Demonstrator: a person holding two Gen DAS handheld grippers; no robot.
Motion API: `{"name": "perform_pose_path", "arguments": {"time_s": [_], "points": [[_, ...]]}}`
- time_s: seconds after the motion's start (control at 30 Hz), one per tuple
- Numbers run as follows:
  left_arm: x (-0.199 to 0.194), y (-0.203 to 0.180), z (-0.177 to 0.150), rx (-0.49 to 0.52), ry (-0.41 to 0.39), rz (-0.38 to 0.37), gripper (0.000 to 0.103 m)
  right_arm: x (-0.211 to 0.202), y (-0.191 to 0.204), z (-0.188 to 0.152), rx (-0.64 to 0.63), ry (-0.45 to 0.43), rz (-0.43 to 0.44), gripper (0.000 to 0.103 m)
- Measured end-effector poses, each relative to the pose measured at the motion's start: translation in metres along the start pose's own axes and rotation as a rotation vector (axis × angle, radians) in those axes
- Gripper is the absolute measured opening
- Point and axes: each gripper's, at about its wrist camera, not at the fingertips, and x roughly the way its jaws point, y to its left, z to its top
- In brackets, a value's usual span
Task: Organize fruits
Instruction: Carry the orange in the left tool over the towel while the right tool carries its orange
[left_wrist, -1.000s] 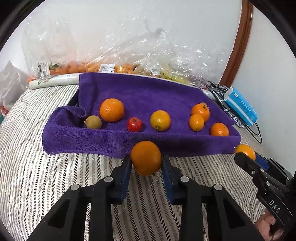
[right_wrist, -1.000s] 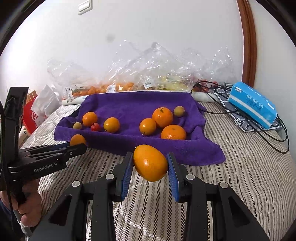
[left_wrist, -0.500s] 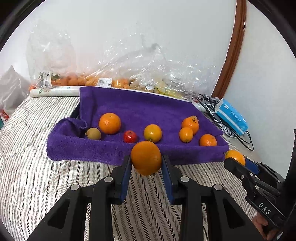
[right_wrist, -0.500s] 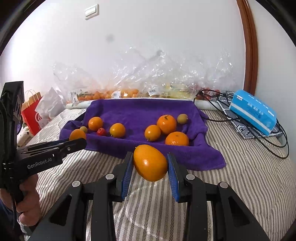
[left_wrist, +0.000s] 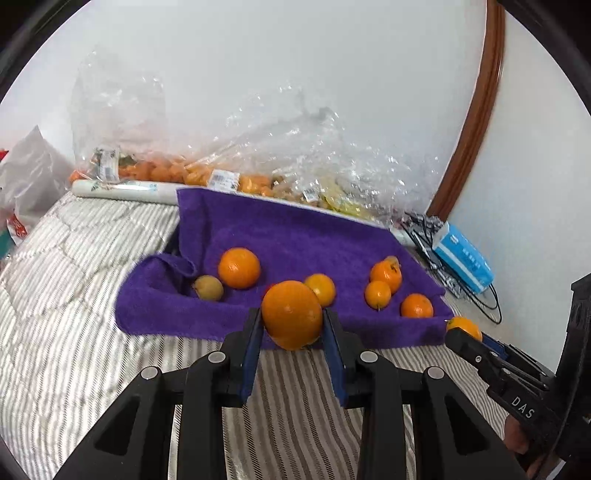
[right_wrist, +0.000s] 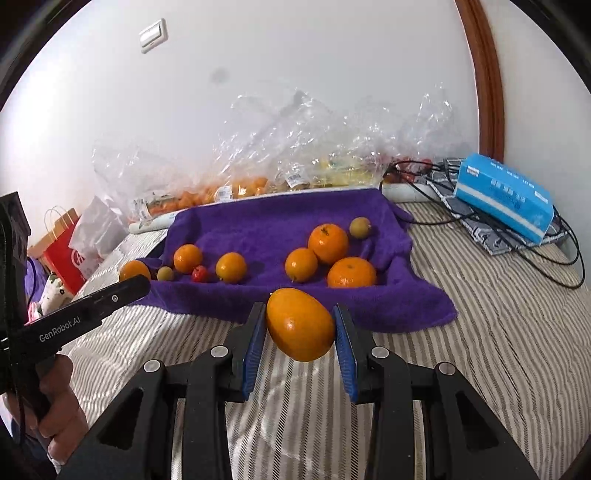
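Left gripper (left_wrist: 291, 328): fingers clamped on a round orange (left_wrist: 291, 314), held above the striped bed cover (left_wrist: 74, 350), just short of the towel's near edge.
Right gripper (right_wrist: 300, 334): fingers clamped on an oval orange (right_wrist: 300, 325), held over the bed, in front of the towel's near fold.
Purple towel (right_wrist: 280, 221): spread on the bed, back edge raised; it carries the loose fruit.
Fruit on the towel: in the right wrist view, three oranges (right_wrist: 328, 243) clustered at right with a small greenish fruit (right_wrist: 360, 227) behind them; at left an orange, a yellow-orange fruit (right_wrist: 231, 266), a small red fruit (right_wrist: 200, 273) and a small brown-green fruit (right_wrist: 165, 273).
In the way: in the left wrist view the held orange hides most of the red fruit and overlaps the fruit behind it.
Around: crumpled clear plastic bags (right_wrist: 295, 147) of fruit along the wall, a white roll (left_wrist: 122, 190), a blue box (right_wrist: 506, 195) on black cables (right_wrist: 517, 251), a red paper bag (right_wrist: 62, 254) at far left.
Change from a second ago: the left wrist view has risen and tilted, so the towel sits lower in it and the held orange now overlaps the towel's fruit; both grips are unchanged, the right view barely shifted.
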Motion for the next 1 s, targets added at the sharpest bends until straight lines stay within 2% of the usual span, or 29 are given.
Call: {"name": "perform_pose_path", "arguments": {"time_s": [0.47, 0.77, 1.0], "points": [[-0.020, 0.017, 0.036, -0.029, -0.036, 0.026, 0.031, -0.001, 0.029, 0.043, -0.038, -0.028, 0.028, 0.036], [-0.028, 0.009, 0.053, 0.003, -0.042, 0.034, 0.031, -0.011, 0.035, 0.064, -0.062, -0.056, 0.004, 0.036], [-0.020, 0.009, 0.066, 0.000, -0.035, 0.027, 0.031, -0.003, 0.035, 0.076, -0.072, -0.053, -0.016, 0.036]]}}
